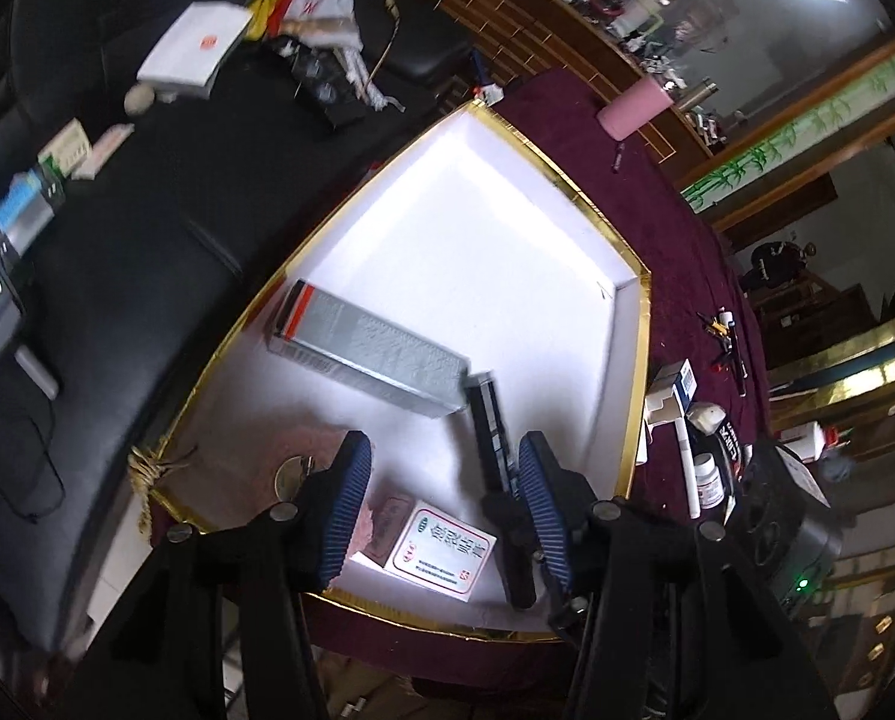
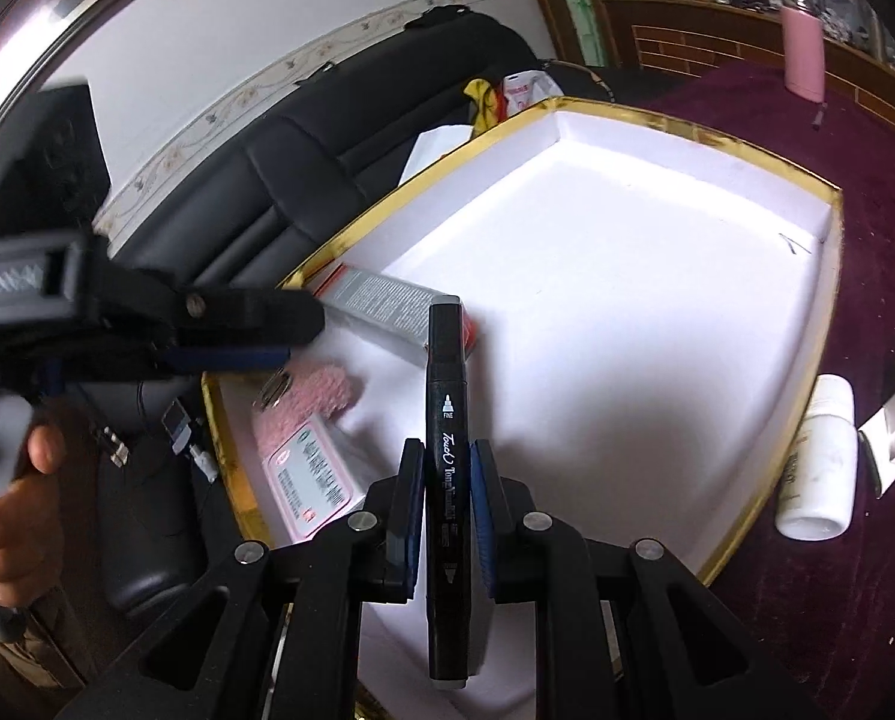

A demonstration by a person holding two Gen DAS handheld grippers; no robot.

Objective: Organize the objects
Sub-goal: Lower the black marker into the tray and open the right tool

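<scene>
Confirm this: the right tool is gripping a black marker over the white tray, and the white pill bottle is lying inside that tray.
Wrong on the bottle. The right wrist view shows the white pill bottle outside the white tray, on the maroon cloth. The right tool does grip the black marker over it.

Inside the tray, the long carton lies near its sofa-side wall, the card just beside it; the bottle lies outside, opposite.

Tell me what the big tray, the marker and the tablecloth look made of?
Tray: likely cardboard, matte white inside, shiny gold foil on the rim. Marker: smooth black plastic, slightly glossy, with printed white lettering. Tablecloth: dark maroon fabric, fuzzy like velvet or felt.
</scene>
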